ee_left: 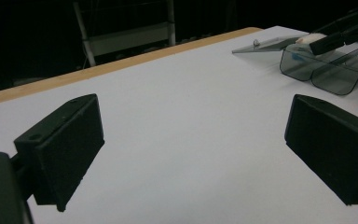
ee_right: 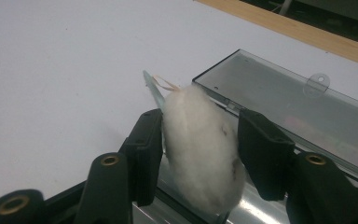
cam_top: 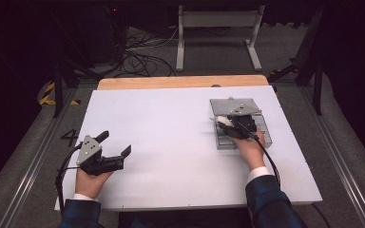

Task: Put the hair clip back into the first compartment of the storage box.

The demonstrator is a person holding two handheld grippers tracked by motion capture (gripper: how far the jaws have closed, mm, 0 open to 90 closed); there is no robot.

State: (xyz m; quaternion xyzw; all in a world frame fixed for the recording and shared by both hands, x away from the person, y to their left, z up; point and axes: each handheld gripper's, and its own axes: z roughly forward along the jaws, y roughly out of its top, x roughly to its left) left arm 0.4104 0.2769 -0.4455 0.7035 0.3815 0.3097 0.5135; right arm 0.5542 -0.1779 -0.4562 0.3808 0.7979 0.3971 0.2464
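White wad (ee_right: 200, 149) hides clear box (ee_right: 279, 93) interior; contents unclear.

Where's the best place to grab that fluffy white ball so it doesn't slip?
Grip the white ball across its middle, its widest part, coming from above with one jaw on each flank. That is probably safest because it is soft and egg-shaped, so the ends taper and could squeeze out. The right gripper holds it this way now, over the clear plastic box.
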